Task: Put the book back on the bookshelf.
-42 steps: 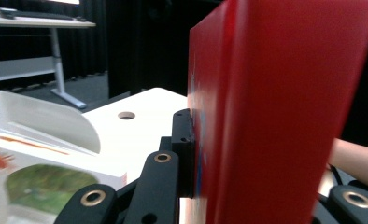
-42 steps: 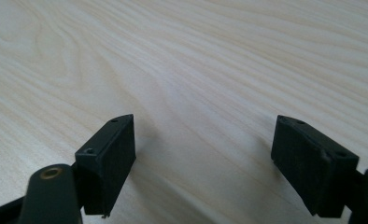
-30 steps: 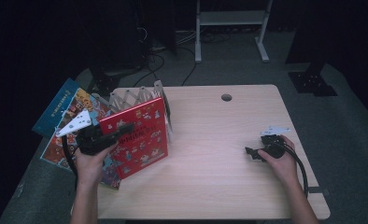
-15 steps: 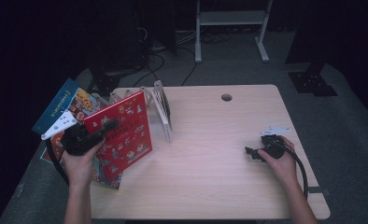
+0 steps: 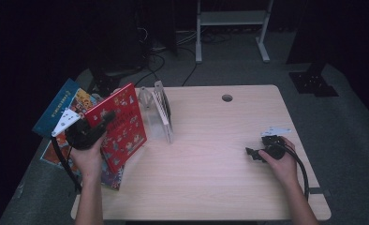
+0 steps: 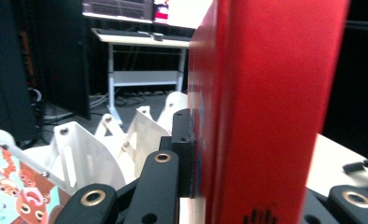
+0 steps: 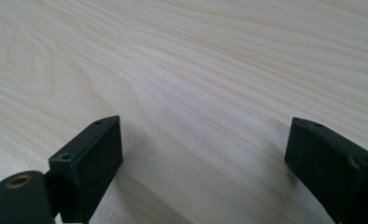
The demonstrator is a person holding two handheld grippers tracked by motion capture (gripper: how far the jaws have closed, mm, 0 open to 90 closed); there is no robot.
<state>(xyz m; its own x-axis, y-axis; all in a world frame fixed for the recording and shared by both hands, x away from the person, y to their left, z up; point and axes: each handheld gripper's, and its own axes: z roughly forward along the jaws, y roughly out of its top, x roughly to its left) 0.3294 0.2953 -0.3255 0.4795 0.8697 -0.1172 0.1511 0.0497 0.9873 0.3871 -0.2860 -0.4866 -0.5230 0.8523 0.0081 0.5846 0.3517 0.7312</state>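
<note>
At the far left, a blue book (image 5: pixel 56 110) and other picture books (image 5: pixel 108 177) lie overhanging the table's (image 5: pixel 220 178) left edge. Just right of them the left gripper (image 5: pixel 108 117) holds a red book (image 5: pixel 121 125) clear of the table, its jaws clamped on the cover, one pad pressed flat against the red face in the left gripper view (image 6: pixel 266 102). The book stands nearly on edge, its long axis running up and away from the person. The white slotted rack (image 5: pixel 157 110) stands just to its right and a little farther off, so the left hand is much the nearer one to feed a slot. Well apart, at the near right, the right gripper (image 5: pixel 254 153) rests on bare wood with jaws wide open and empty.
</note>
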